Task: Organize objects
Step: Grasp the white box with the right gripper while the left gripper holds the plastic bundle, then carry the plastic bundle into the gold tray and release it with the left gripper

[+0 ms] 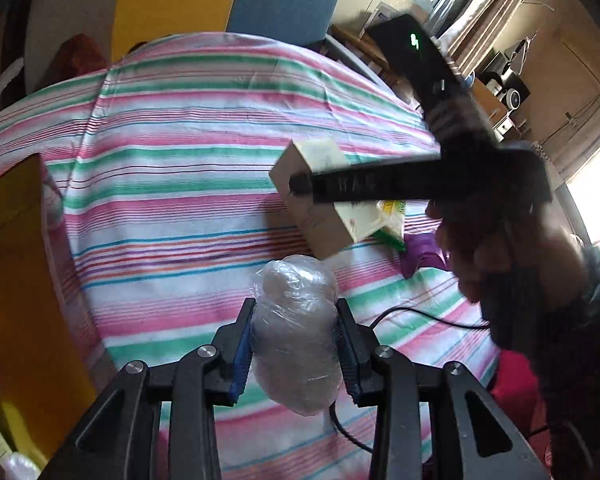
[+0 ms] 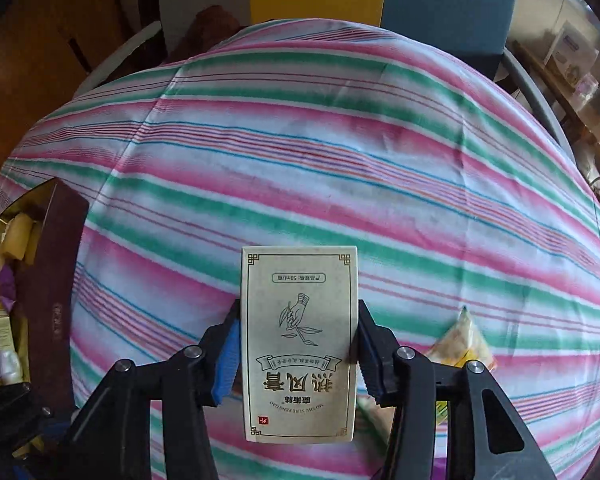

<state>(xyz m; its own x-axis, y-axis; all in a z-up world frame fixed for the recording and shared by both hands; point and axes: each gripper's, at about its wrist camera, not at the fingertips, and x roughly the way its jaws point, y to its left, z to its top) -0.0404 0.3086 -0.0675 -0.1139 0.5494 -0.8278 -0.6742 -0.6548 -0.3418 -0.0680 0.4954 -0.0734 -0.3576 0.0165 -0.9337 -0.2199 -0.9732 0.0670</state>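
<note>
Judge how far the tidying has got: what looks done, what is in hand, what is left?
Done: several items already lie in the open box at the table's left. In hand: the left gripper clamps a plastic-wrapped bundle; the right gripper clamps a beige carton. Left: a yellow packet on the striped cloth.

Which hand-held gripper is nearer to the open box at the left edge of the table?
Left. The left hand-held gripper, shut on a plastic-wrapped lump, is beside the open box. The right hand-held gripper holds a beige carton farther right.
</note>
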